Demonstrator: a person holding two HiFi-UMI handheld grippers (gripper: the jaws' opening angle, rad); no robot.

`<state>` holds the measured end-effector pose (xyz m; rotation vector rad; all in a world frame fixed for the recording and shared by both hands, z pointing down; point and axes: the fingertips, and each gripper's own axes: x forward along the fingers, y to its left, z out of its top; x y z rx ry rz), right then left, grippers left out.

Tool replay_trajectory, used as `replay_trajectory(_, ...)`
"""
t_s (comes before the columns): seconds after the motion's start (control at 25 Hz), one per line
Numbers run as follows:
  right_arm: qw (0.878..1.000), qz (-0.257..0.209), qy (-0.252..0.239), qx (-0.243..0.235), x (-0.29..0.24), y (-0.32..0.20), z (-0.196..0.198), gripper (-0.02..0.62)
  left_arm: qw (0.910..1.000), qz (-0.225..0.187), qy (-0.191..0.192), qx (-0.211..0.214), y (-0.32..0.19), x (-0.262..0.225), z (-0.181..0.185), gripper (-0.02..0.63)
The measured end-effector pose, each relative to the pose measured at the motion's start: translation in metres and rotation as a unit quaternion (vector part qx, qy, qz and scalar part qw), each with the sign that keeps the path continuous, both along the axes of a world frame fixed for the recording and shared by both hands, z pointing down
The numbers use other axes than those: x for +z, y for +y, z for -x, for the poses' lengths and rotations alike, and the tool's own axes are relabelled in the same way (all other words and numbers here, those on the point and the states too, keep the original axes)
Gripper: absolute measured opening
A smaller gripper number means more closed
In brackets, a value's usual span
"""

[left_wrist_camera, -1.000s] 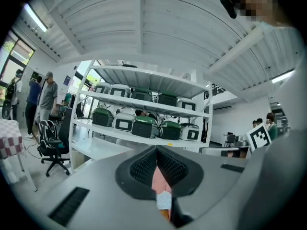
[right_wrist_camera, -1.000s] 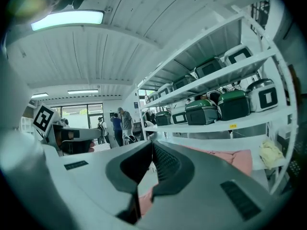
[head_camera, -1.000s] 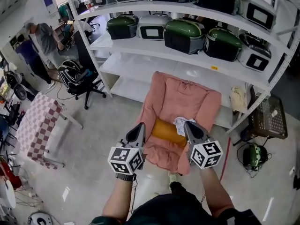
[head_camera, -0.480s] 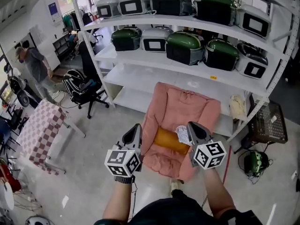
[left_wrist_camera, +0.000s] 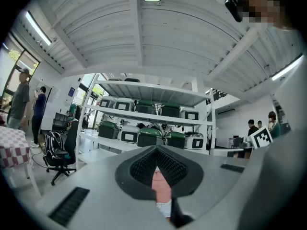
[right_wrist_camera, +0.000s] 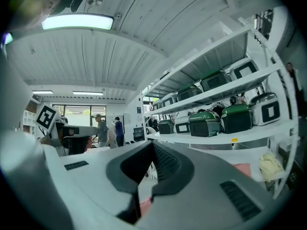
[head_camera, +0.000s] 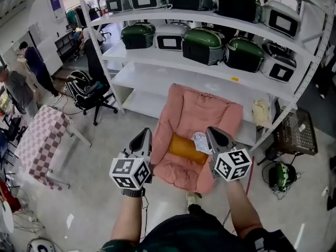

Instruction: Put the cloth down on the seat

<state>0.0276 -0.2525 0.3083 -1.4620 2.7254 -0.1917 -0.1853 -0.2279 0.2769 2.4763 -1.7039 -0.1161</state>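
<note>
A pink armchair [head_camera: 202, 112] stands against the white shelving, with an orange cushion [head_camera: 185, 149] across its seat. The white patterned cloth [head_camera: 200, 140] lies crumpled on the seat at the cushion's right end, free of both grippers. My left gripper [head_camera: 144, 136] hovers shut over the chair's left arm and holds nothing. Just right of the cloth, my right gripper [head_camera: 212, 134] is shut and holds nothing either. In the left gripper view the jaws [left_wrist_camera: 157, 150] meet, and a strip of pink chair [left_wrist_camera: 160, 188] and white cloth [left_wrist_camera: 165, 208] shows in the slit. The right gripper view shows its gripper [right_wrist_camera: 152, 145] shut too.
White shelves [head_camera: 210, 67] behind the chair carry several green and grey cases. A black office chair [head_camera: 86, 85] and a checked table [head_camera: 44, 140] stand on the left, with two people [head_camera: 21, 83] beyond. A wire basket [head_camera: 296, 133] and a green object [head_camera: 283, 173] sit on the right.
Both grippers stay shut and empty in front of the chair, the left drifting slightly left. The cloth rests in the same spot on the seat. The people at left have walked on.
</note>
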Motion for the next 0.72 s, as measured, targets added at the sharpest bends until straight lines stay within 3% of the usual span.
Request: replay_trajectory(0.72,1.000,-0.008,0.004,0.002,-0.0026,0.0080,0.0009,0.005,0.9999,-0.011,0.000,0.002,0.0074,-0.0072,0.0007,0.006)
